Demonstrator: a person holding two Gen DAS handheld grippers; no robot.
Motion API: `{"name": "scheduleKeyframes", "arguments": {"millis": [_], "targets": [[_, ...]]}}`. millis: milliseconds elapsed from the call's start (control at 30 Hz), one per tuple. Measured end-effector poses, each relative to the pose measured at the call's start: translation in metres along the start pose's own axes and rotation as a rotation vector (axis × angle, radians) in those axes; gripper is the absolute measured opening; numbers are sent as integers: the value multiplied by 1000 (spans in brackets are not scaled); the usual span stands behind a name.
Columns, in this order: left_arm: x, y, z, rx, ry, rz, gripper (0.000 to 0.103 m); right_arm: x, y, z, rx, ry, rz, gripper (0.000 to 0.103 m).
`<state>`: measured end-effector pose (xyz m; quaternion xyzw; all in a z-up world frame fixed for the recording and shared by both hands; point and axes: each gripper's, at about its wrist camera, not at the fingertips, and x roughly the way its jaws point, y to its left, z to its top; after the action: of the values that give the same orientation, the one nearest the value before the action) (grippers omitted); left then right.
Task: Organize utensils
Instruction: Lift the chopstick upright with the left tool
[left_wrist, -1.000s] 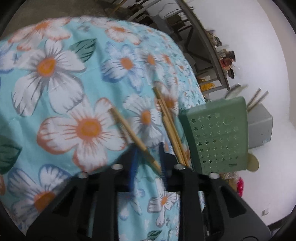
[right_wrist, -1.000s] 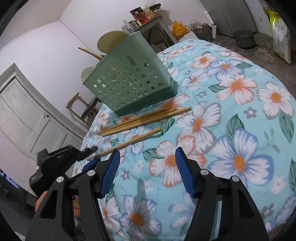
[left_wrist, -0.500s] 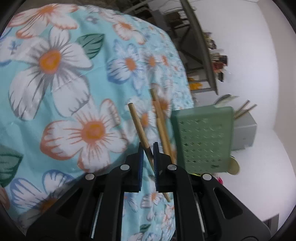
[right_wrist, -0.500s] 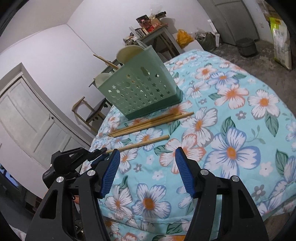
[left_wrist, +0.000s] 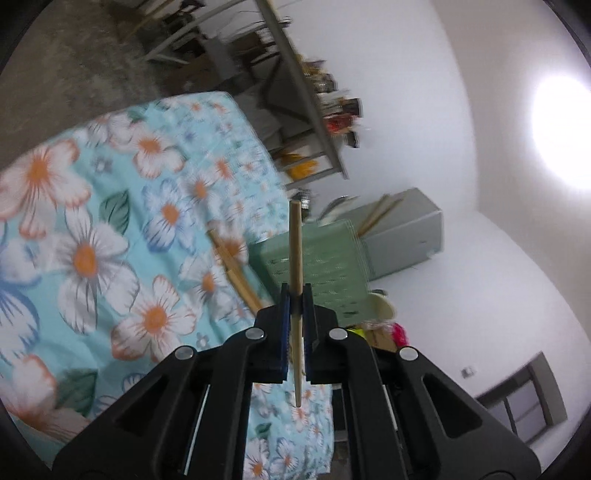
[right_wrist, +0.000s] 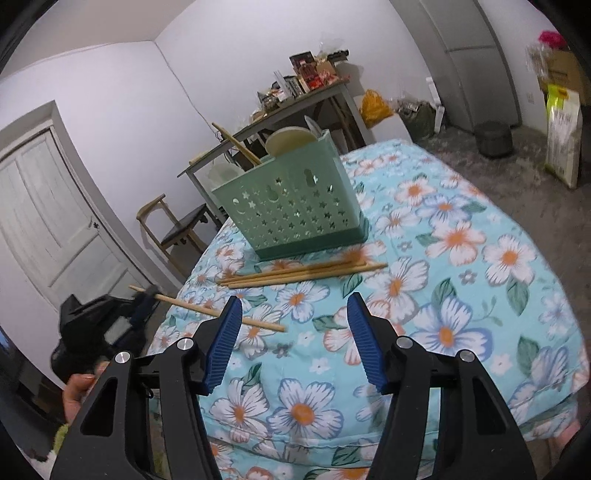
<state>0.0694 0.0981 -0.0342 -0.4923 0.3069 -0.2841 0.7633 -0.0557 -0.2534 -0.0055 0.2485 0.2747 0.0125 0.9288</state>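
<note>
My left gripper is shut on a wooden chopstick and holds it lifted off the table, pointing toward the green perforated utensil holder. In the right wrist view the left gripper is at the table's left edge with that chopstick sticking out over the cloth. My right gripper is open and empty above the floral tablecloth. Several chopsticks lie in front of the green holder, which has chopsticks and spoons in it.
A chair and a white door stand at the left past the table. A cluttered side table stands behind the holder. A grey bin and a bag sit on the floor at the right.
My left gripper closed on one chopstick and lifted it off the cloth, swinging up toward the holder. My right gripper stayed open and drew back and up a little.
</note>
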Motion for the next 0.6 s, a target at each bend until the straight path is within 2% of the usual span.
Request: {"name": "scheduleKeyframes", "arguments": {"millis": [200, 267, 400, 600], "targets": [[-26, -8, 14, 108, 44, -124, 4, -8, 4, 15, -82, -28, -25, 54], [-33, -3, 16, 116, 52, -136, 4, -4, 9, 24, -138, -12, -30, 53], [-35, 11, 16, 100, 69, -117, 4, 19, 26, 41, -227, 79, 27, 53], [-32, 28, 16, 84, 77, -104, 4, 79, 67, 50, -438, 215, 151, 47]]}}
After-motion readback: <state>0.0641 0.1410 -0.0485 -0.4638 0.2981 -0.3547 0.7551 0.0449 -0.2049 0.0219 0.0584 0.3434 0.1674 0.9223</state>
